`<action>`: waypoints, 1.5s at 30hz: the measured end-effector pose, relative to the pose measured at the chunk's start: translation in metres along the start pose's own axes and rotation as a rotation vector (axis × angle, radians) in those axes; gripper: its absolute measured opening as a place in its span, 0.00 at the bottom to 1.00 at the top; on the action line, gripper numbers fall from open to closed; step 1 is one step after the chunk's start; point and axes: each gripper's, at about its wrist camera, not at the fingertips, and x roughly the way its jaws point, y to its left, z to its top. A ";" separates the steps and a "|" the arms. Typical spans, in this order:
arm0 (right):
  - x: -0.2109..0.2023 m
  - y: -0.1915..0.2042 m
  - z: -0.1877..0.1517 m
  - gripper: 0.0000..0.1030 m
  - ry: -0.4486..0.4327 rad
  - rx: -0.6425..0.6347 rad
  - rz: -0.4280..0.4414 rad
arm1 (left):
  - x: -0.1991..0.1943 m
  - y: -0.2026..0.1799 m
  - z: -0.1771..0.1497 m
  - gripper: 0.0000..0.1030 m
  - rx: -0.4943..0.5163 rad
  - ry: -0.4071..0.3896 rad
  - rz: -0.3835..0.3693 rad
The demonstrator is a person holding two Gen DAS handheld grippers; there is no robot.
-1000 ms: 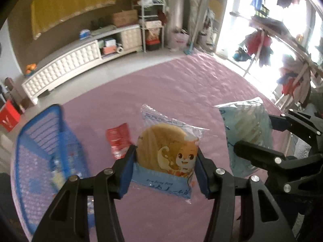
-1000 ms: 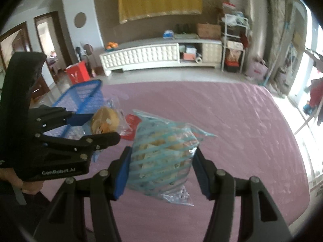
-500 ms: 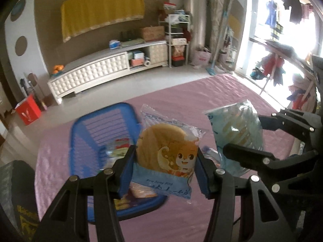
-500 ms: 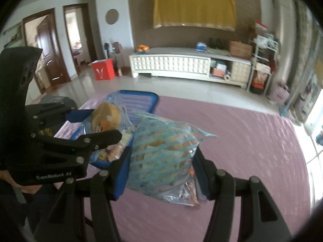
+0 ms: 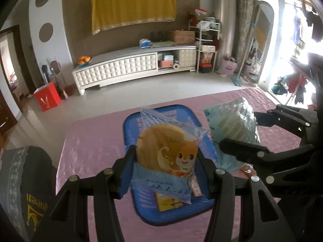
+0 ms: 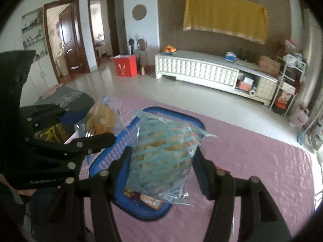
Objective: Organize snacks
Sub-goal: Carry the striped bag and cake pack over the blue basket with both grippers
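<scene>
Fig. Two-handed carry to bin, both wrist views.

L gripper (image 5: 165,167): clamped on bread packet (image 5: 167,151) w/ cartoon print; blue pads pressing both side edges, packet upright, held low on wrapper so top seal stands free. Same gripper seen from R view (image 6: 94,127), packet (image 6: 100,120) just left of basket rim.

R gripper (image 6: 161,165): clamped on striped cracker bag (image 6: 161,155); bag bulging past pads, upper corner flaring right, lower seal hanging below the fingers. Seen from L view (image 5: 242,129) w/ bag (image 5: 232,125) beside basket's right edge.

Blue basket (image 5: 129,133): on pink quilted cover (image 5: 90,137), directly under L packet in L view; in R view rim (image 6: 193,121) behind bag. Already inside: yellow packet (image 5: 169,201), orange wrapper (image 6: 150,200); labels too blurred to read.

Loose on cover: small orange packet (image 5: 247,169) just right of basket, not yet binned.

Judged rationale: both snacks held off surface, above or near basket opening, side grip leaving undersides free for straight drop. Judged step: positioning for release; L packet better centred over opening, R bag nearer rim. Risk: R bag wide & light, may catch rim or land outside if let go here.

Bkgd: white TV cabinet (image 5: 133,68), yellow cloth (image 5: 133,6) on wall.
</scene>
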 end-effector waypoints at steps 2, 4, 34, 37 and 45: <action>0.012 0.005 0.003 0.60 0.015 -0.018 0.002 | 0.009 0.010 0.000 0.50 -0.016 0.011 0.002; 0.024 0.009 0.006 0.60 0.034 -0.035 0.009 | 0.018 0.019 -0.001 0.50 -0.028 0.024 0.007; 0.161 0.016 0.027 0.88 0.246 -0.041 0.056 | 0.080 0.097 -0.008 0.50 -0.150 0.092 0.054; 0.141 0.011 0.033 0.88 0.207 -0.027 0.061 | 0.074 0.095 -0.009 0.50 -0.148 0.092 0.053; 0.091 -0.002 0.039 0.88 0.148 -0.003 0.016 | 0.058 0.072 0.001 0.50 -0.107 0.061 0.021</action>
